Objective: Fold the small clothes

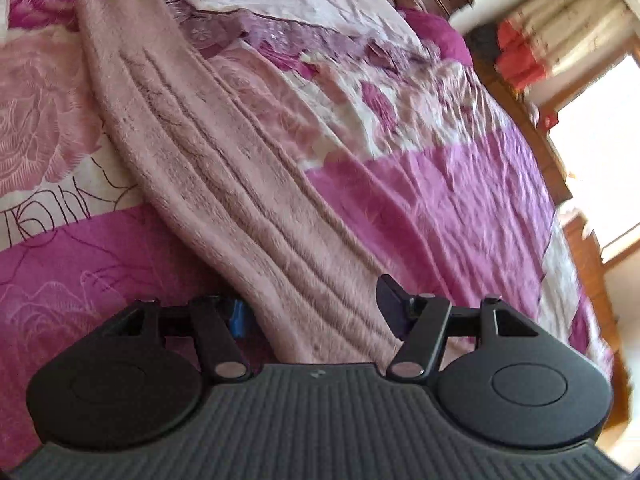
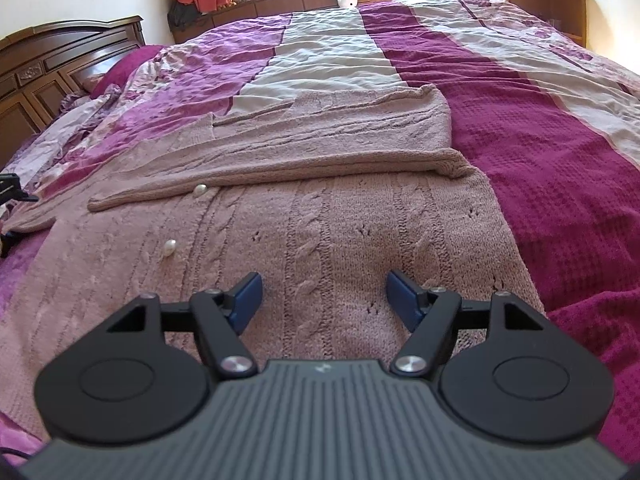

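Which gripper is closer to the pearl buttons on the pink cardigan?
Probably the right. The right gripper, open, is over the cardigan with the pearl buttons just ahead to its left. The left gripper, open, straddles a knit strip; no buttons show there.

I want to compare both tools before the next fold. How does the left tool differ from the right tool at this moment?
The left tool has a strip of the pink knitted sweater running between its open fingers; the right tool hovers above the sweater's flat cable-knit panel, nothing between its fingers. The left wrist view is tilted and blurred, the right wrist view level and sharp. Both tools are open, over the same sweater on the bedspread.
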`<state>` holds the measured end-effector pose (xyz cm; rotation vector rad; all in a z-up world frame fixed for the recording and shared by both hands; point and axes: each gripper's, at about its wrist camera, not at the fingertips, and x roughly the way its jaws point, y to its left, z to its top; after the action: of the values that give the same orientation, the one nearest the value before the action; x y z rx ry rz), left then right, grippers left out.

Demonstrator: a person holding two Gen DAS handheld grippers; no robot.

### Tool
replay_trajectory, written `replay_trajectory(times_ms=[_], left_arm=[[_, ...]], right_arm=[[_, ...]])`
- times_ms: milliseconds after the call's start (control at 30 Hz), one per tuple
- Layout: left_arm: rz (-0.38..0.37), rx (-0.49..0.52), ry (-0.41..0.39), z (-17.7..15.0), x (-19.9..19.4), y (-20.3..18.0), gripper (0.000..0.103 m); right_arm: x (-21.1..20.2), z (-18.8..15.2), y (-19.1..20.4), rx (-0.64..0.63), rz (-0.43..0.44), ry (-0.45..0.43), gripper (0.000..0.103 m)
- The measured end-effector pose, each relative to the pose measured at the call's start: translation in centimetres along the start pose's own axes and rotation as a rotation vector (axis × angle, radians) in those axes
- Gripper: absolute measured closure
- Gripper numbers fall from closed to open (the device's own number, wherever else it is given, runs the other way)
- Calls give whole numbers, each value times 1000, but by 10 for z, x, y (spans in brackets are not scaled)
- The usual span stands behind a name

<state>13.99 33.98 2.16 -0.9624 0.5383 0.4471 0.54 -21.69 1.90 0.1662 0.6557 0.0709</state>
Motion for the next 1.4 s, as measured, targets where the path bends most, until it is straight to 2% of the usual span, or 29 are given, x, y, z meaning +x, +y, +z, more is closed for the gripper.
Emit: replay_trajectory(times_ms=[133,233,267,333,367,400,433,500,667,767,967,1200,1400], left_arm=[[-45,-108,-31,10,-1,15,35],[-27,-98,-49,14,-1,15,38],[-23,-75,-48,14,-1,12,42],[1,-21,-44,14,0,6,66],[-3,-4,-40,14,0,4,71],[-22,5,-32,13,0,4,82],[-43,5,-25,13,-1,5,88],[-85,8,-22,10,-5,5,92],[-187,47,-32,5,-26,-14,93],[-279,68,-24,3,-40,-33,93],[-404,188,-27,-18,-70,-83,93],[-490,311,-7,-50,-89,-135,92],[-520,404,33,-92,-97,-173,92]], right_arm=[[0,0,0,2,0,-1,32],[0,0,0,0,0,-1,32],[1,0,0,-1,-1,0,32],[1,0,1,-1,0,1,30],[2,0,1,-1,-1,1,30],[2,0,1,-1,0,1,30],[2,0,1,1,1,1,30],[2,1,0,10,6,0,30],[-1,3,-6,46,20,-10,32],[-3,4,-10,59,24,-18,32],[-7,5,-14,81,22,-31,32],[-11,3,-25,138,33,-36,33],[-11,-1,-32,178,53,-44,33]])
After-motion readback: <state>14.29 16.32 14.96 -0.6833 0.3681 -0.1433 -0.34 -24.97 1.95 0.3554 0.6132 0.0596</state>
